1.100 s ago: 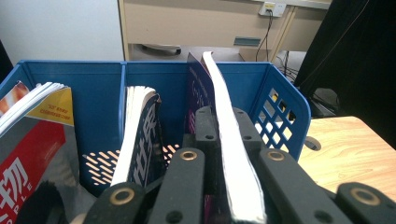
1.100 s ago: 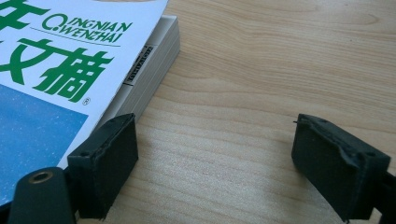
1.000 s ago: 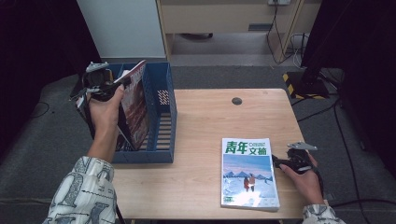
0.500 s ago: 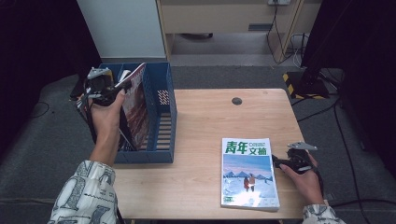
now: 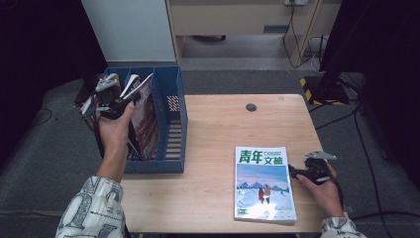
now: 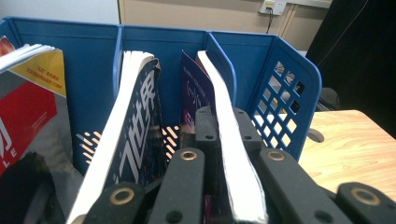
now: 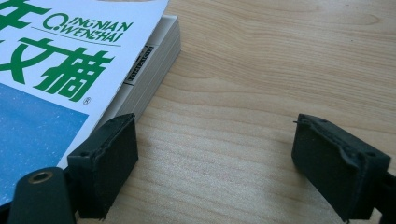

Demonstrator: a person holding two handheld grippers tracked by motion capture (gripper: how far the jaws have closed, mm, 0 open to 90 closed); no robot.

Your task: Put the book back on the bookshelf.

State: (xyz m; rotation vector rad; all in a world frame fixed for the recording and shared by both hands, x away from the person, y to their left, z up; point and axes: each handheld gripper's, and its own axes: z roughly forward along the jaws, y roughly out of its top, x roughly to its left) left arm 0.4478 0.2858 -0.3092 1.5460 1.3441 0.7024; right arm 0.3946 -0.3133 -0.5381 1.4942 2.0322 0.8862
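Meanwhile, magazine [image 6: 219, 116] clamped upright between left claw [image 6: 224, 140] jaws.

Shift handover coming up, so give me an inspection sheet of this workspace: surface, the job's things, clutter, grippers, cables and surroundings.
Surface: wooden table, with a small dark round spot near its far edge.
Job's things: blue file rack at the table's left end, with magazines standing in it; one magazine clamped upright above the rack's right-hand slot; a stack of magazines lying flat at the near right.
Clutter: nothing seen.
Grippers: left gripper shut on the magazine; right gripper open, low over the table, its left jaw at the stack's edge.
Cables: several on the floor to the right and behind the table.
Surroundings: grey carpet; white panel behind the rack.
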